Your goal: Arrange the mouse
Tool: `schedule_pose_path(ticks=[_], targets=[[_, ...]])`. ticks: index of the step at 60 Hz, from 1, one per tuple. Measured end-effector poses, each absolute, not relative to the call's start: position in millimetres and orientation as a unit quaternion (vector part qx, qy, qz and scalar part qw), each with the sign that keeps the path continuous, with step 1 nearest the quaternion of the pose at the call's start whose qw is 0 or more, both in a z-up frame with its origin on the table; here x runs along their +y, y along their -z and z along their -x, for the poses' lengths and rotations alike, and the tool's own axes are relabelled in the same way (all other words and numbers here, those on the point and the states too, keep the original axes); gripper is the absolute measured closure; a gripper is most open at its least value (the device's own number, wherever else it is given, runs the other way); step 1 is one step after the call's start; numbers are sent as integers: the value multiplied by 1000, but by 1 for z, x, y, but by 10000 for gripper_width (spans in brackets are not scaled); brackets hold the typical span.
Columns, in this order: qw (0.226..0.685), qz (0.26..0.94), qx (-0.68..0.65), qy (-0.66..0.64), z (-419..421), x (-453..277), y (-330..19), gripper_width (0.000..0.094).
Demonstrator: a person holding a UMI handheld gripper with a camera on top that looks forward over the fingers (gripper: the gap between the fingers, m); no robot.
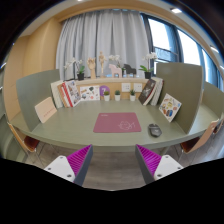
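Observation:
A dark mouse [154, 130] lies on the green table [60, 128], just right of a red mouse mat [118, 122]. My gripper [114, 160] is well short of both, held above the near edge of the table. Its fingers [78, 159] are spread wide apart with nothing between them. The magenta pads face each other across an empty gap. The mouse is beyond the right finger, the mat beyond the gap.
Books and cards [66, 94] stand along the back of the table, with small plants and cups [112, 94] on a shelf before the curtained window. Green partition panels [183, 80] flank the table. Chairs [205, 137] stand at its right side.

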State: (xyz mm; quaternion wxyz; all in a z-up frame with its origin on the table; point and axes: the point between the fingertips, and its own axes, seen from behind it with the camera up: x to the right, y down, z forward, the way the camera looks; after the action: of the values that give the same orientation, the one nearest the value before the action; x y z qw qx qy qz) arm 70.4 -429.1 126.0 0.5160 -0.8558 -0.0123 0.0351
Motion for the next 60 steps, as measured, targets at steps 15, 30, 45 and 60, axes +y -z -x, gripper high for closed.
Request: schedule_pose_path(ticks=[15, 30, 45, 60], targets=[[481, 876, 10, -5, -136, -419, -71, 69], [452, 890, 47, 33, -221, -374, -24, 71], [439, 896, 59, 39, -265, -295, 1, 70], [432, 900, 61, 15, -281, -218, 12, 109]])
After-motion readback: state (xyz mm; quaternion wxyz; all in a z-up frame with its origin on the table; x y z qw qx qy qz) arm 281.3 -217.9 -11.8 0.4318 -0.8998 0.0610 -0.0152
